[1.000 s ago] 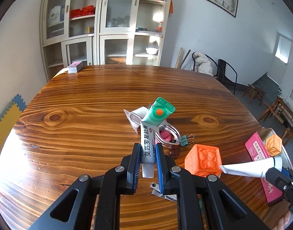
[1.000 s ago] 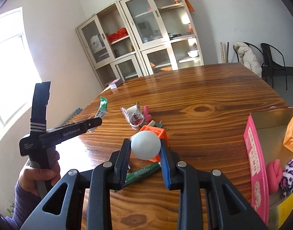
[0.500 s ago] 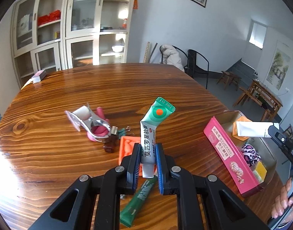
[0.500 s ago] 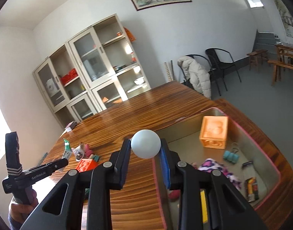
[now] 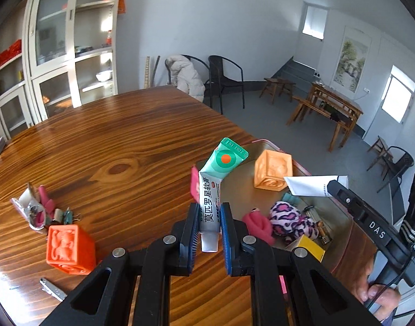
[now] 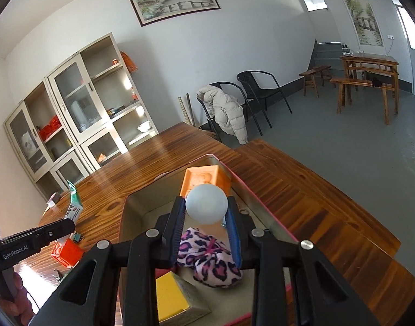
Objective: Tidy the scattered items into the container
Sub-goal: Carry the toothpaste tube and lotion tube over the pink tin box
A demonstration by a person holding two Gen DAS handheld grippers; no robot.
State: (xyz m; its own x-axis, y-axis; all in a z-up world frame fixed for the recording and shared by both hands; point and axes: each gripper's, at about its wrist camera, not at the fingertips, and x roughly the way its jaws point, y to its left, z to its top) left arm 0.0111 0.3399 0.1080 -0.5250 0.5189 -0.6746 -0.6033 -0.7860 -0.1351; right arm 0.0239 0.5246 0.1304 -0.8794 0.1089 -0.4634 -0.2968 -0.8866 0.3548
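My left gripper (image 5: 209, 207) is shut on a green and white ointment tube (image 5: 223, 160), which stands upright over the left wall of the pink-rimmed metal box (image 5: 264, 141). My right gripper (image 6: 206, 209) is shut on a white tube (image 6: 205, 200), seen end-on as a pale round shape, above the inside of the box (image 6: 252, 190). In the left wrist view that white tube (image 5: 308, 186) lies level over the box. On the table to the left stay a red-orange cube (image 5: 68, 248), a clump of clips and pink pieces (image 5: 41, 212) and a metal clip (image 5: 52, 290).
Inside the box lie an orange cube (image 6: 204, 179), a leopard-print pouch (image 6: 210, 255), a yellow block (image 6: 172, 296) and a pink item (image 5: 257, 222). The table edge runs just right of the box. Chairs and cabinets stand beyond the table.
Both grippers swung from the scattered pile across to the box, each keeping its tube. The right one now hangs over the box's inside; the left one reached its left wall.
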